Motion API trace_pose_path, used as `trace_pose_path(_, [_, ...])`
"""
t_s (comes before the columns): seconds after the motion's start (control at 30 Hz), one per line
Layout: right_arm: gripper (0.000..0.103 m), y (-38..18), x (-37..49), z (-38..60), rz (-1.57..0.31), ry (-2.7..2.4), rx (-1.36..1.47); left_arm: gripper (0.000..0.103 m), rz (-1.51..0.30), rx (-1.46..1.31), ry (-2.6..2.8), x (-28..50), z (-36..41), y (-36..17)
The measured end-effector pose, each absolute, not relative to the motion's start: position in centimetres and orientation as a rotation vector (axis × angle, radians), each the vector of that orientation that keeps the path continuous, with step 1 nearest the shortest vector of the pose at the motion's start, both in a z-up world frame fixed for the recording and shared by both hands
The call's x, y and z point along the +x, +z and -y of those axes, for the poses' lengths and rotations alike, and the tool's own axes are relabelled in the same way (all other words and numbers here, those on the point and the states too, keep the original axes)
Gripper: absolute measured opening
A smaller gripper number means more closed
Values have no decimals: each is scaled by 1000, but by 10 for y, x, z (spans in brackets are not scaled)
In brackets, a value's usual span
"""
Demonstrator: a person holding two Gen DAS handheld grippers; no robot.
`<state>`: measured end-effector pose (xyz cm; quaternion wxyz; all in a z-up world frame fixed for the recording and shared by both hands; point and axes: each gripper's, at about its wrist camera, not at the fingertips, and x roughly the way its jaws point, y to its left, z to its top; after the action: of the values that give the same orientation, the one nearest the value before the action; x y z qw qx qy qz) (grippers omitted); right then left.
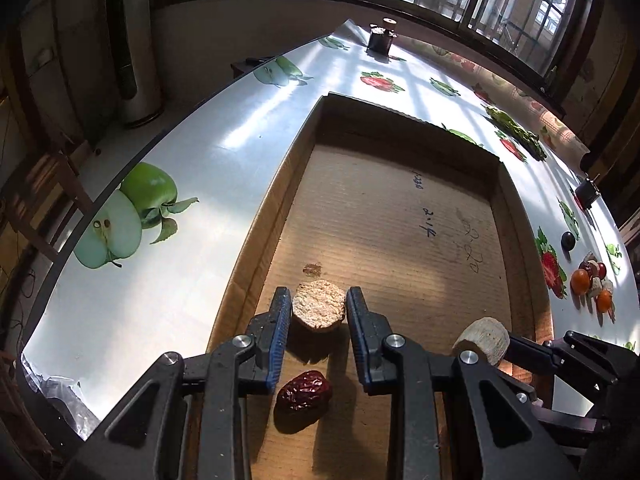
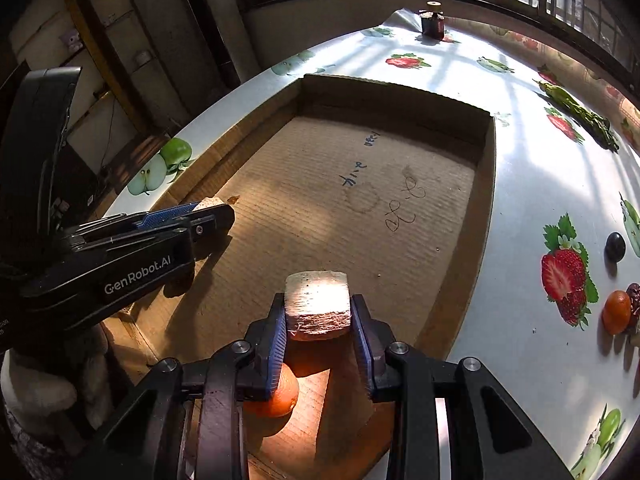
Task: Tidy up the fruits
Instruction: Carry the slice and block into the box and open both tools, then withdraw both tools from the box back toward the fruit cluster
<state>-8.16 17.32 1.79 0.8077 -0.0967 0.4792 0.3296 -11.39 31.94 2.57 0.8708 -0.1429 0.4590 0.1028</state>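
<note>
My left gripper [image 1: 319,308] is shut on a pale round fruit slice [image 1: 319,309] and holds it low over the floor of a shallow cardboard box [image 1: 400,216]. A red date [image 1: 304,391] lies on the box floor just under the fingers. My right gripper [image 2: 318,314] is shut on a pale chunk of fruit [image 2: 318,304], also over the box [image 2: 360,184]; this chunk shows in the left wrist view [image 1: 484,340] too. A small orange fruit [image 2: 276,398] lies in the box under my right gripper's left finger. The left gripper [image 2: 208,216] shows at the left of the right wrist view.
A pile of loose fruit lies on the tablecloth right of the box: small oranges [image 1: 581,280], dates, a dark round fruit [image 1: 568,241] [image 2: 615,246]. A dark jar [image 1: 380,38] stands at the table's far end. The table edge runs along the left. Printed fruit covers the cloth.
</note>
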Motion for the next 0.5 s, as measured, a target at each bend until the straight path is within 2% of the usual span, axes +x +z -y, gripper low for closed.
trace_pose_path(0.07, [34, 18, -83, -177, -1017, 702, -227, 29, -956, -310, 209, -115, -320, 27])
trace_pose_path(0.13, [34, 18, -85, -180, -1011, 702, -234, 34, -952, -325, 206, -115, -320, 28])
trace_pose_path(0.2, [34, 19, -87, -182, -1008, 703, -236, 45, -947, -336, 207, -117, -320, 30])
trace_pose_path(0.27, [35, 20, -88, -182, -1005, 708, -230, 48, -939, -348, 212, -120, -321, 33])
trace_pose_path(0.33, [37, 24, -90, -180, -992, 711, -220, 51, -931, -365, 216, -123, -322, 36])
trace_pose_path(0.4, [48, 29, -92, -178, -969, 707, -217, 53, -921, -386, 220, -126, -323, 40])
trace_pose_path(0.5, [51, 38, -97, -171, -932, 699, -205, 58, -906, -408, 221, -132, -323, 46])
